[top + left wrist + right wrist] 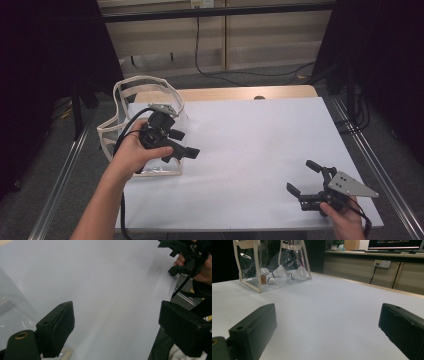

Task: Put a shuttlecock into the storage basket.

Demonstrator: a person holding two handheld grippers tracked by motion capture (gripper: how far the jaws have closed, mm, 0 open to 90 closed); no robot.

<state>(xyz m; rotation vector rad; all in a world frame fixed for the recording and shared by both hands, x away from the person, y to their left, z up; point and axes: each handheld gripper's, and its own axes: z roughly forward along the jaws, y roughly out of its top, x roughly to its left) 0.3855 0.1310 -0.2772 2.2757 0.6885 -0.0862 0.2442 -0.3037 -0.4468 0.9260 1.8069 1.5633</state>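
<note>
A clear plastic bag [145, 78] with cream trim stands at the left side of the white table [250, 140]. My left gripper [186, 143] hovers at the bag's right front side, jaws pointing right over the table, open with nothing between them. In the left gripper view its jaws [117, 325] stand wide apart and the bag's clear wall [12, 310] is at the left. My right gripper [302, 177] rests near the table's front right corner, open and holding nothing. In the right gripper view [324, 325] the bag [257, 272] holds white shuttlecocks [278, 271].
A wooden strip [230, 94] borders the table's far edge. Metal rails [380, 170] run along both sides. A black cable [235, 75] lies on the floor behind. A counter with a wall socket [383, 263] stands beyond the table.
</note>
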